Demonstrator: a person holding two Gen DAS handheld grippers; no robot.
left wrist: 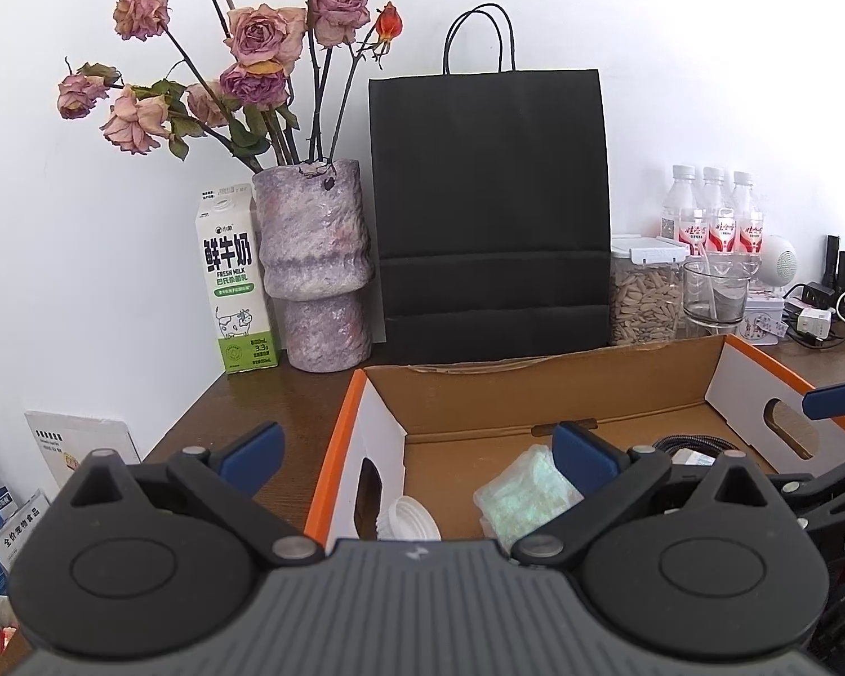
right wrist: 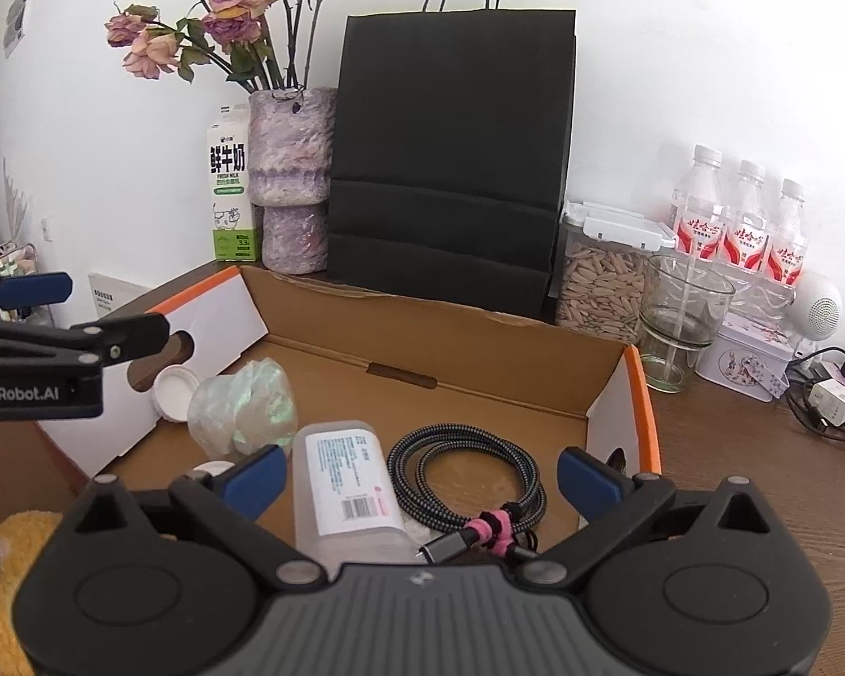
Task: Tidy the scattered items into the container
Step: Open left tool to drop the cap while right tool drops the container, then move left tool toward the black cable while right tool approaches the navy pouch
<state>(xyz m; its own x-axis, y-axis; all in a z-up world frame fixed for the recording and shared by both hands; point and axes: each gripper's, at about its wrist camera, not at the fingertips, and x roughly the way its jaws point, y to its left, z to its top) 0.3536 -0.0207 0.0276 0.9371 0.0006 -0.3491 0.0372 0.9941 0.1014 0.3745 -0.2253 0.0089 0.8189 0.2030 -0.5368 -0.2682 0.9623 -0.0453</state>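
One cardboard box is seen at the centre, and four items are counted inside it: one white lid at 9 o'clock, one crumpled plastic wrapper, one translucent case at 6 o'clock and one coiled cable. Behind the box, three water bottles are lined up at 2 o'clock, with one seed jar, one glass, one black paper bag at 12 o'clock, one vase and one milk carton.

Corrugated cardboard box, matt brown inside. Braided cable at lower centre, woven sheath. Rough, stone-like vase. Matt black paper bag. Glossy wood table.
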